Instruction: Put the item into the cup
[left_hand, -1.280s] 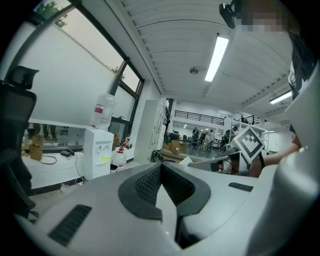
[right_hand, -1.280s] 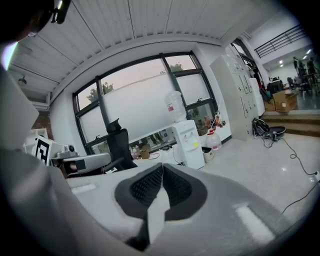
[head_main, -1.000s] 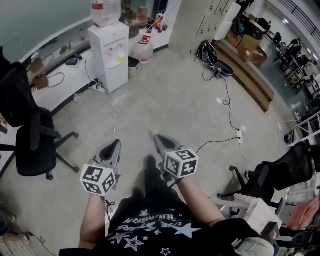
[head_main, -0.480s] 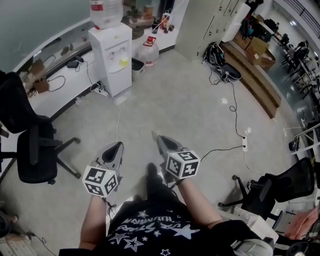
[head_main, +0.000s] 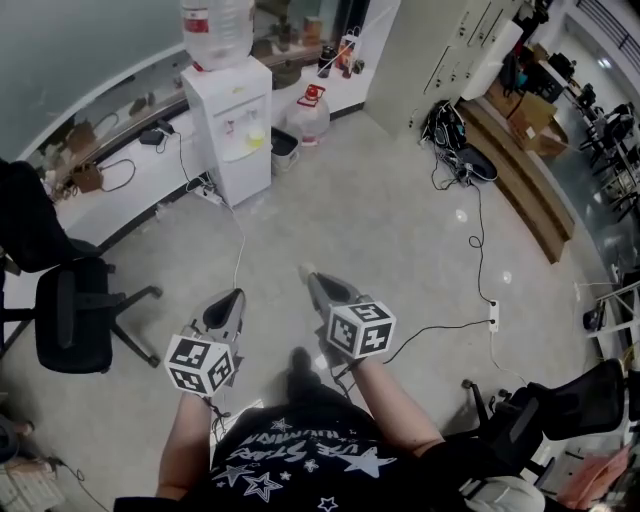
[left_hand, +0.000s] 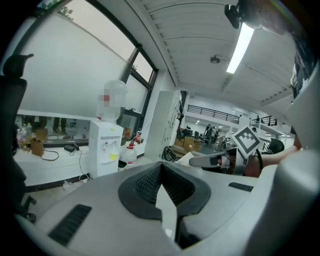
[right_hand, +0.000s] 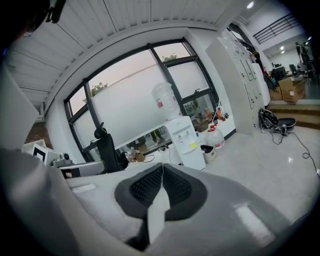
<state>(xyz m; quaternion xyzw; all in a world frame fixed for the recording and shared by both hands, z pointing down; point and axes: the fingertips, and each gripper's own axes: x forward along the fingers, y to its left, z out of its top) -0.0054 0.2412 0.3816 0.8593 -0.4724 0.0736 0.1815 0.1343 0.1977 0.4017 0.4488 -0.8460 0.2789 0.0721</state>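
The water dispenser is white, the chair black, the shirt black with white stars.

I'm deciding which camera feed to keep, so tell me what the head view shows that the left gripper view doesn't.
Only the head view: the person's star-print shirt, a power strip on the floor, and the left gripper seen from above.
Only the left gripper view: a ceiling light, and that gripper's jaws closed together with nothing between them.
Both: the white water dispenser and the right gripper with its marker cube.
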